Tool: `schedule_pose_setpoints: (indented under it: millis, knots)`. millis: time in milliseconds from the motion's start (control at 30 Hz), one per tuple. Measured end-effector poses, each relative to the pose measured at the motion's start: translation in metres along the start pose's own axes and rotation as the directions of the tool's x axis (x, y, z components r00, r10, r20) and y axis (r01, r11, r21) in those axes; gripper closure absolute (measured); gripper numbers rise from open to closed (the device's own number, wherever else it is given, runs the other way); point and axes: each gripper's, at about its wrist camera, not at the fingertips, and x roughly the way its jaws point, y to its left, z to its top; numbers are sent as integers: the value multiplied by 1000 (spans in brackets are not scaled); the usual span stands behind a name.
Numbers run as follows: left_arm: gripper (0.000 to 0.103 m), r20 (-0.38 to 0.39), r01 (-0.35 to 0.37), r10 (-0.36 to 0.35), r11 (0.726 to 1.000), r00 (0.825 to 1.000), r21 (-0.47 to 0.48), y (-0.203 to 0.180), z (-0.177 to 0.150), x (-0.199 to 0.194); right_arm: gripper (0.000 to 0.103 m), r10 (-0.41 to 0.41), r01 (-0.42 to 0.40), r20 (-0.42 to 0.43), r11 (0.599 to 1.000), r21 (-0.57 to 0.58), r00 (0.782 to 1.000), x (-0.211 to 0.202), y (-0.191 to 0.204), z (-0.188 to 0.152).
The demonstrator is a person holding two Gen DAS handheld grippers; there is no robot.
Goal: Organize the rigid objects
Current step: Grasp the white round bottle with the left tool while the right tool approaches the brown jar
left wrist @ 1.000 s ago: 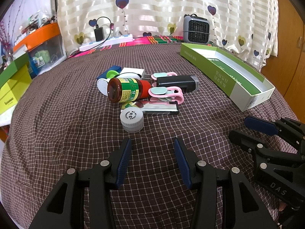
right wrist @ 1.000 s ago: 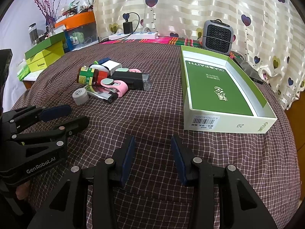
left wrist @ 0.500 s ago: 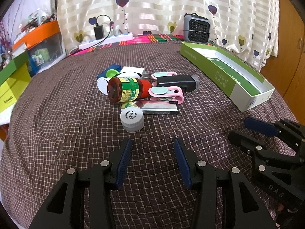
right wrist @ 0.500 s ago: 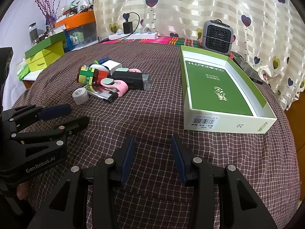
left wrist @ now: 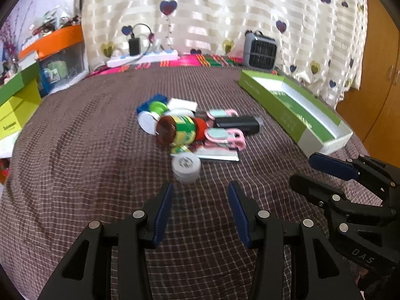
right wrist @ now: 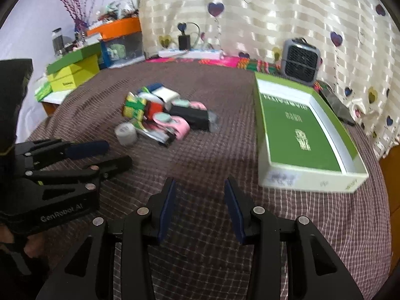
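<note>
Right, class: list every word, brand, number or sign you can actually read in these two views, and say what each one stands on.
"GenRobot.AI": on the side of the left gripper, right wrist view.
"DAS": on the body of the right gripper, left wrist view.
Gold print inside the green box: blurred, unreadable.
Barcode label and marks on the box's white front wall: blurred.
Yellow-green label on the jar: unreadable.
Small word on the yellow box: too small.

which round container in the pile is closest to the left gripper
The small grey-white round jar, alone at the pile's near edge, just beyond the left gripper; the brown red-capped bottle lies farther back.
</note>
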Motion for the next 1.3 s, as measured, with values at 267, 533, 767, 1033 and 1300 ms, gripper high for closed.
schedule_pose_setpoints:
  millis: [267,533,767,1033,1300]
  knots:
    - [58,23,35,-33,997,999,-69,28,14,1,62,36,-35,31,999,-42,999,4,9,22]
    - [58,-9,84,-85,994,996,-65,26,21,21,62,40,-39,11,998,-47,999,18,4,35]
    - [60,-58,96,-100,992,993,-81,26,27,38,62,41,-41,-17,998,-46,999,32,-1,44]
    - [75,-65,118,-125,987,990,-111,35,28,42,62,72,-73,-29,995,-64,997,44,4,57]
    - [75,-40,81,-87,988,995,-135,58,23,30,62,152,-157,-46,980,-125,987,61,28,68]
